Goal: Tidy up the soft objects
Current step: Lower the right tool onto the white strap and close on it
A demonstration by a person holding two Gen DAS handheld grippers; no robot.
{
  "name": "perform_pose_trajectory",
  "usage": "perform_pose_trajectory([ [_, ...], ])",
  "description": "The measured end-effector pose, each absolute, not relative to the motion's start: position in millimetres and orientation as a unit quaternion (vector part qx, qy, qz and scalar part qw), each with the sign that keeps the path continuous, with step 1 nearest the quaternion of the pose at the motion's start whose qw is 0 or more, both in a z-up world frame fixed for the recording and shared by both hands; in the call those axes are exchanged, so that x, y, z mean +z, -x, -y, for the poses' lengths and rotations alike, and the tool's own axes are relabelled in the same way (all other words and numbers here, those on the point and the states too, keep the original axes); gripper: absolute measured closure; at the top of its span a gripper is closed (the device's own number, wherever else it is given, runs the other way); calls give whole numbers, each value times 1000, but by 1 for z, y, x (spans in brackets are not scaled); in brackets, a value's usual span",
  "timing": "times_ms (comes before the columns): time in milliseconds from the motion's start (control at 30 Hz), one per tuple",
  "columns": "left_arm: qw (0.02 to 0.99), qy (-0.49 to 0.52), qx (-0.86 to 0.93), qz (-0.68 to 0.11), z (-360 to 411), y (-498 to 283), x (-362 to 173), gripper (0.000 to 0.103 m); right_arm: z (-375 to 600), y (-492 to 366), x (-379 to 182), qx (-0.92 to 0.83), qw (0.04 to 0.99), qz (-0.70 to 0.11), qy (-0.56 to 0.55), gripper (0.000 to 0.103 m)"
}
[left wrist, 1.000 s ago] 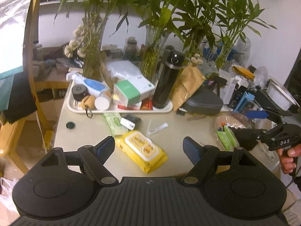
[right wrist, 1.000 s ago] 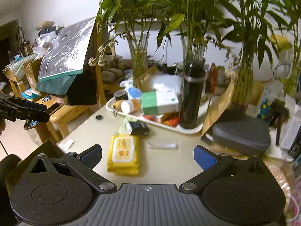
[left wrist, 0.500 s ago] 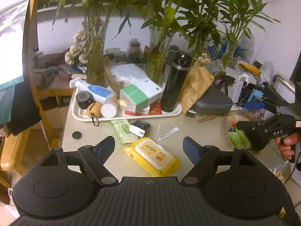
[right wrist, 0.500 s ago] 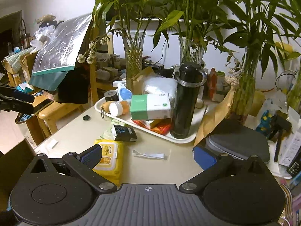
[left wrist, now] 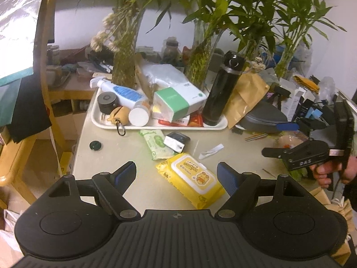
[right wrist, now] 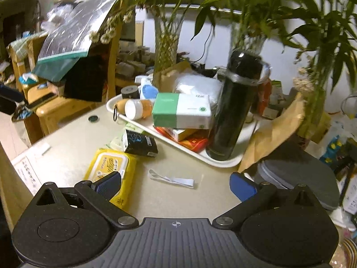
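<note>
A yellow wet-wipes pack [left wrist: 190, 179] [right wrist: 110, 167] lies flat on the beige table [left wrist: 133, 156], between and just beyond my left gripper's [left wrist: 178, 175] open blue pads. A green wipes pack [left wrist: 156, 144] lies behind it with a small black packet [left wrist: 176, 140] [right wrist: 139, 144] on its edge. A white paper wrapper [right wrist: 170, 179] lies ahead of my right gripper [right wrist: 176, 184], which stands open and empty; its left pad overlaps the yellow pack's corner in the picture. The right gripper also shows in the left wrist view [left wrist: 279, 138], held by a hand.
A white tray [left wrist: 104, 125] [right wrist: 223, 162] behind holds a green-and-white tissue box [right wrist: 181, 110], a black flask [right wrist: 234, 107], bottles and packets. Glass vases with bamboo stand behind it. A grey case [right wrist: 296, 176] and brown paper bag [left wrist: 245, 96] lie at the right. Wooden chair at left.
Both grippers have come lower and nearer the table. The yellow pack now sits between the left pads; the right view has swung so the pack lies by its left pad.
</note>
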State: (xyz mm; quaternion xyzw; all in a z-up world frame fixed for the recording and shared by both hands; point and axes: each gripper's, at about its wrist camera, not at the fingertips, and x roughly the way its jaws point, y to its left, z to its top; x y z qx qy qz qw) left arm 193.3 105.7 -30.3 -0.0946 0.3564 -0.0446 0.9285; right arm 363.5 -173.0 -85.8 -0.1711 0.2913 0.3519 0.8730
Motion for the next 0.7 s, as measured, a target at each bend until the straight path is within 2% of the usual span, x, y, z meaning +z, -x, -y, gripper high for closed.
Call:
perform_pose_trajectory([
  [100, 927, 99, -42, -359, -110, -193, -35, 24, 164, -373, -99, 359, 866, -292, 187, 1],
  [167, 927, 103, -41, -360, -113, -192, -37, 24, 158, -377, -108, 362, 862, -291, 203, 8],
  [400, 924, 113, -38, -363, -125, -192, -44, 24, 139, -396, -143, 368, 846, -296, 248, 18],
  [633, 922, 121, -30, -367, -132, -194, -51, 24, 117, -412, -177, 375, 829, -297, 289, 37],
  [700, 920, 123, -28, -370, -134, -194, -54, 24, 110, -415, -186, 376, 824, -296, 302, 39],
])
